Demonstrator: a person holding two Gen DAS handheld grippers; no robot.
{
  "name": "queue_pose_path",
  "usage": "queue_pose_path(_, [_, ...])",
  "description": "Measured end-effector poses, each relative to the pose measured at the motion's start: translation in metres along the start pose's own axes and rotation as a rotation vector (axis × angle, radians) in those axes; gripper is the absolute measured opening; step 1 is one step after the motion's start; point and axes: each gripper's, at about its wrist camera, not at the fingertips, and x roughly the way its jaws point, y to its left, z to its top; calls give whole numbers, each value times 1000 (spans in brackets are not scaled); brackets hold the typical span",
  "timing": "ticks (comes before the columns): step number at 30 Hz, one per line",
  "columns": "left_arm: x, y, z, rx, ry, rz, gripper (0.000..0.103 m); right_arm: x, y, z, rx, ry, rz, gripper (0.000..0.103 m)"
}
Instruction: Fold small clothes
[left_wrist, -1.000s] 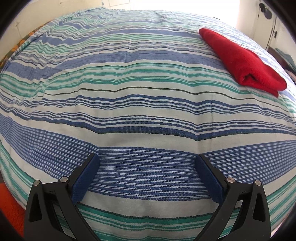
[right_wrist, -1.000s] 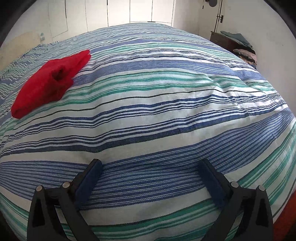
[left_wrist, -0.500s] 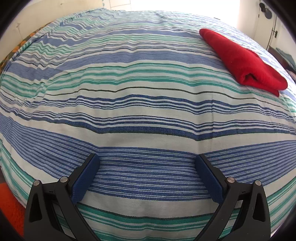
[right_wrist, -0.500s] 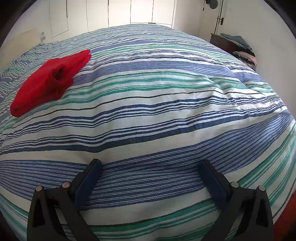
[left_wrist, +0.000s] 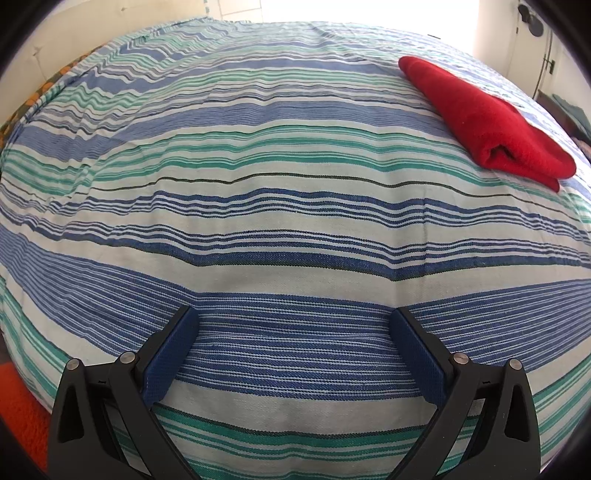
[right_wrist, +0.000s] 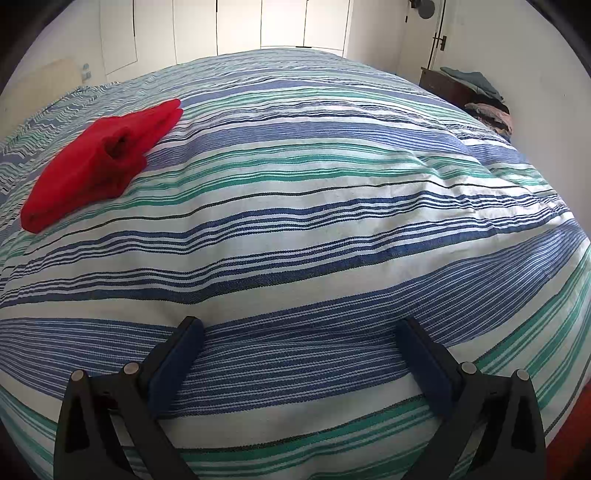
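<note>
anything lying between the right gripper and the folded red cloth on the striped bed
Nothing: in the right wrist view only bare blue, green and white striped bedcover stretches from the open right gripper to the folded red cloth.

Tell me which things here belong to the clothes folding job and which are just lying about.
Part of the job:
- folded red fleece garment on the striped blue, green and white bedspread
- left claw, open and empty
- right claw, open and empty

Just lying about:
- loose pile of clothes on the dark wooden cabinet
- white cupboard doors

red garment (left_wrist: 484, 118), folded, lying on bedspread (left_wrist: 280, 229)
</note>
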Motion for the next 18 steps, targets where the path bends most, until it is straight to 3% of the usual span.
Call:
queue_pose_path(10, [-13,7,9,-20,48,-56,102,-2,-3,6,10,39,27,103])
queue_pose_path(13, [-34,11,22,-73,5,-167,102,-12,-11,16,46,58,86,102])
queue_pose_path(15, [-47,10,40,-116,-37,-283,102,-29,-17,29,104,12,179,102])
queue_pose_path(18, [-47,-8,77,-112,-35,-440,102,-45,-14,66,101,-81,334,102])
